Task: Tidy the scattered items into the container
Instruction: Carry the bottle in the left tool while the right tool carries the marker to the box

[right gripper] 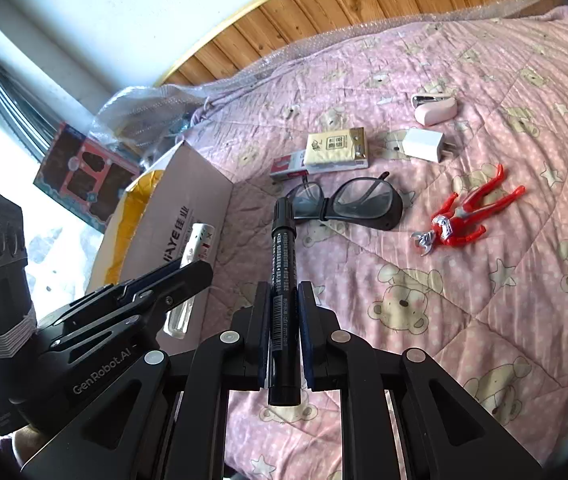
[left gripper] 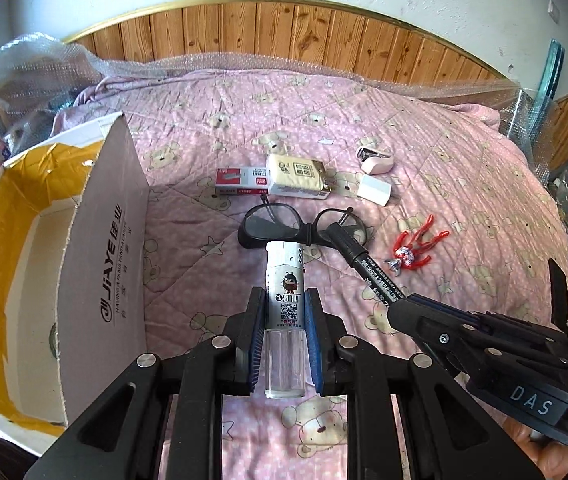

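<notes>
In the left wrist view, the left gripper (left gripper: 284,332) is clenched on a white spray bottle (left gripper: 286,300), held lengthwise between the jaws with its cap pointing forward. The cardboard box (left gripper: 107,264) stands just to the left of the jaws, its flap raised; the part of its inside that shows holds nothing I can make out, so the tidying looks barely begun. To the right of the jaws the right gripper (left gripper: 404,306) comes in, grasping a black marker (left gripper: 364,264). Ahead of the jaws lie the glasses (left gripper: 304,226), and beyond them a staple box (left gripper: 239,180), a tissue pack (left gripper: 298,172), a white charger (left gripper: 375,189) and a pink stapler (left gripper: 376,158). Ahead and to the right lies a red toy figure (left gripper: 412,248). All six still wait on the quilt.

In the right wrist view, the right gripper (right gripper: 284,312) grips the black marker (right gripper: 281,264) along the jaws, cap forward. The left gripper (right gripper: 187,276) sits to the left of the jaws with the spray bottle (right gripper: 199,244) against the side of the cardboard box (right gripper: 187,216). The glasses (right gripper: 344,200) lie just ahead, the red toy figure (right gripper: 468,216) ahead to the right.

The surface is a pink quilt (right gripper: 484,320) printed with bears, soft and uneven. Behind it run bubble wrap (left gripper: 243,64), wooden wall panelling (left gripper: 284,28) and a white wall above.
</notes>
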The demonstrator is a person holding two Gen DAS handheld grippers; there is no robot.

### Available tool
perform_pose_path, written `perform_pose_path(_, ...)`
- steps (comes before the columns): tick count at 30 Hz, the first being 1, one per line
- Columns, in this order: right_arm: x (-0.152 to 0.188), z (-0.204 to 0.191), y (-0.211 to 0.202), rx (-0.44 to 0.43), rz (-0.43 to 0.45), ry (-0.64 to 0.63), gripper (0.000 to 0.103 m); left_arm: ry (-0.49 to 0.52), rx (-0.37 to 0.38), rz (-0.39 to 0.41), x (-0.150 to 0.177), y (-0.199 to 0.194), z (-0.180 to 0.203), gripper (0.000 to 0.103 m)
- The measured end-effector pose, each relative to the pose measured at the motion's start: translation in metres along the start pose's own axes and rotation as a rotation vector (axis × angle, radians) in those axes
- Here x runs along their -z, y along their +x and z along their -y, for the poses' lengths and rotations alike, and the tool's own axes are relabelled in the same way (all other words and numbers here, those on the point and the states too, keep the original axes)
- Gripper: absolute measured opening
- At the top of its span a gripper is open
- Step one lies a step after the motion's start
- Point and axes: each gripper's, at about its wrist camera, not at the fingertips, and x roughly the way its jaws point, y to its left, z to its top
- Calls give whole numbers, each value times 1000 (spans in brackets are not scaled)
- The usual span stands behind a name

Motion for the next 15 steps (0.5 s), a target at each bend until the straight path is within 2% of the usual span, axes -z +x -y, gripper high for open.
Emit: perform_pose_path(15,2,-23,-34,-15,77,-64,14,22,7,97,-2,-51,18,20)
